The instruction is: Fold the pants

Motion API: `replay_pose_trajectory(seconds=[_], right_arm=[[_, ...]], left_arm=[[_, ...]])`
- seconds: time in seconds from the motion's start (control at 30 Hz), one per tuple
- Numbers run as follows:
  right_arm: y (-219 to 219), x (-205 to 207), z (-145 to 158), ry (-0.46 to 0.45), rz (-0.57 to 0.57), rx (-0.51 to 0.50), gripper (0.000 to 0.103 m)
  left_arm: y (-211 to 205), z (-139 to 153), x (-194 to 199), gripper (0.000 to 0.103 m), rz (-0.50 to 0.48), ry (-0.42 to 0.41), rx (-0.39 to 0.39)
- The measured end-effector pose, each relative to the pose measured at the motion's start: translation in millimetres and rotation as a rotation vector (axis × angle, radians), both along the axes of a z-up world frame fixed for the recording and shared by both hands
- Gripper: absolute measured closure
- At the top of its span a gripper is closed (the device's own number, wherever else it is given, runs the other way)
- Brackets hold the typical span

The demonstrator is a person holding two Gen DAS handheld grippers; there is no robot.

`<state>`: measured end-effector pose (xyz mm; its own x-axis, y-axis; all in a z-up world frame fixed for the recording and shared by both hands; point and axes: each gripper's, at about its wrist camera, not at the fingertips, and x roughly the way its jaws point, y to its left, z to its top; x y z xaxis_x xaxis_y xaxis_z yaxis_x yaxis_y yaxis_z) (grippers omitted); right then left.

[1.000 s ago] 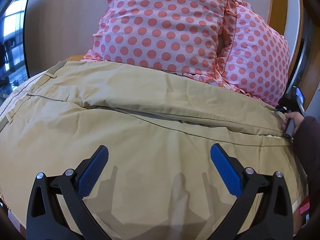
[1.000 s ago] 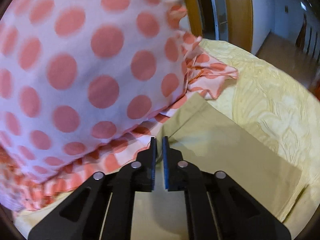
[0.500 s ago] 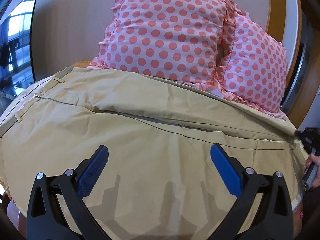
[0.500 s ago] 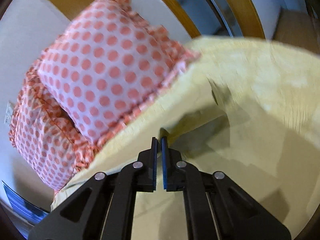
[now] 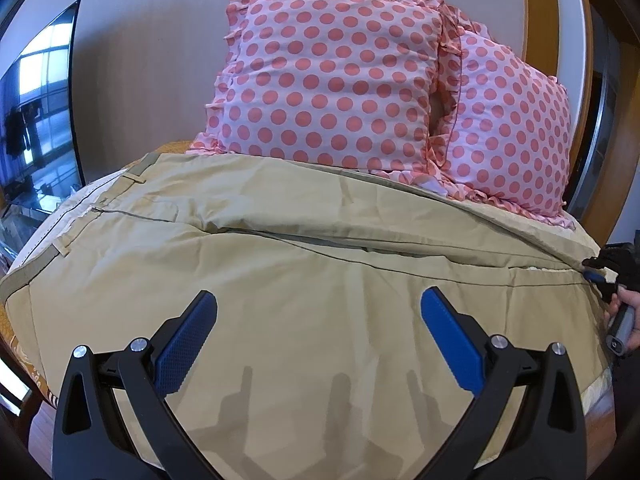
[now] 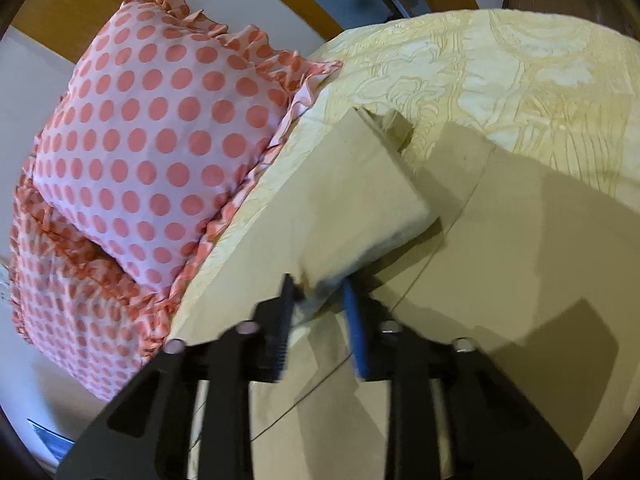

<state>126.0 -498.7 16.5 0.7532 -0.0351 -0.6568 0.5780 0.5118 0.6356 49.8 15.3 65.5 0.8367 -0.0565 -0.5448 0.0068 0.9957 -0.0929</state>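
Observation:
Khaki pants (image 5: 304, 272) lie spread across the bed, waistband at the left, legs running right. My left gripper (image 5: 320, 336) is wide open and empty, hovering above the middle of the pants. My right gripper (image 6: 320, 304) has its jaws partly apart, with the hem end of the upper pant leg (image 6: 348, 200) bunched between them. The right gripper also shows at the right edge of the left wrist view (image 5: 600, 276), at the leg ends. The lower leg (image 6: 500, 260) lies flat beneath.
Two pink polka-dot pillows (image 5: 332, 80) stand behind the pants against the wall. A yellow patterned bedspread (image 6: 500, 80) covers the bed. A dark screen (image 5: 40, 120) stands at the left. A wooden door frame (image 5: 540, 8) is at the right.
My right gripper pulled back from the pillows with the leg hem and its jaws have parted from shut. My left gripper rose and drew back a little, still open.

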Motion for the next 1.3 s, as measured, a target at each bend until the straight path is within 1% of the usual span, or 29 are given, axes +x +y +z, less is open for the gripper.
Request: replay_pose_trajectory(seconds=[0.1,0.2,0.33,0.37,0.4,0.5,0.63,0.7,0.77,0.87,0.93,1.0,1.07,1.1,1.17,1.2,1.23,1.27,1.3], right_arm=[[-1,4,3,-0.007,0.022,-0.040,0.096],[9,-2,17,-0.034,0.045,-0.126,0.098],[18,-22,38,-0.097,0.061,-0.196,0.099],[19,-27,41,-0.113,0.064,-0.204,0.099],[20,-36,45,-0.153,0.069,-0.209,0.099],[23,-62,57,-0.227,0.066,-0.223,0.099],[20,-98,63,-0.292,0.040,-0.208,0.099],[19,-119,59,-0.309,0.034,-0.189,0.099],[19,-137,51,-0.307,0.028,-0.164,0.099],[15,-167,25,-0.278,-0.017,-0.104,0.101],[12,-175,10,-0.246,-0.027,-0.080,0.101],[11,-172,-4,-0.195,-0.009,-0.066,0.101],[11,-169,-10,-0.167,0.000,-0.060,0.101],[12,-167,-10,-0.158,0.006,-0.071,0.098],[14,-164,-7,-0.138,0.017,-0.102,0.090],[15,-164,-5,-0.139,0.021,-0.104,0.080],[15,-164,-4,-0.143,0.020,-0.098,0.066],[15,-165,-5,-0.140,0.014,-0.087,0.062],[15,-164,-6,-0.140,0.013,-0.077,0.060]], left_arm=[[-2,0,-4,0.001,-0.002,-0.007,0.017],[-2,2,-8,0.001,0.003,-0.012,0.029],[-1,4,-12,0.001,0.003,-0.016,0.026],[-2,5,-13,0.001,0.002,-0.018,0.026],[-2,5,-14,0.001,0.001,-0.021,0.027],[-4,7,-19,0.001,-0.006,-0.029,0.033],[-5,8,-22,0.001,-0.008,-0.033,0.033],[-5,9,-23,0.001,-0.008,-0.032,0.032],[-4,10,-23,0.001,-0.004,-0.032,0.038],[7,17,-18,0.001,0.015,-0.029,0.040],[14,21,-13,0.001,0.034,-0.026,0.042],[25,24,-4,0.001,0.065,-0.012,0.045],[34,26,2,0.001,0.084,-0.002,0.036],[38,27,2,0.001,0.093,0.001,0.027],[41,26,2,0.001,0.100,0.003,0.019],[40,24,2,0.001,0.100,0.006,0.023],[39,23,1,0.001,0.100,0.010,0.031],[38,22,2,0.001,0.098,0.014,0.036],[35,19,3,0.001,0.091,0.022,0.045]])
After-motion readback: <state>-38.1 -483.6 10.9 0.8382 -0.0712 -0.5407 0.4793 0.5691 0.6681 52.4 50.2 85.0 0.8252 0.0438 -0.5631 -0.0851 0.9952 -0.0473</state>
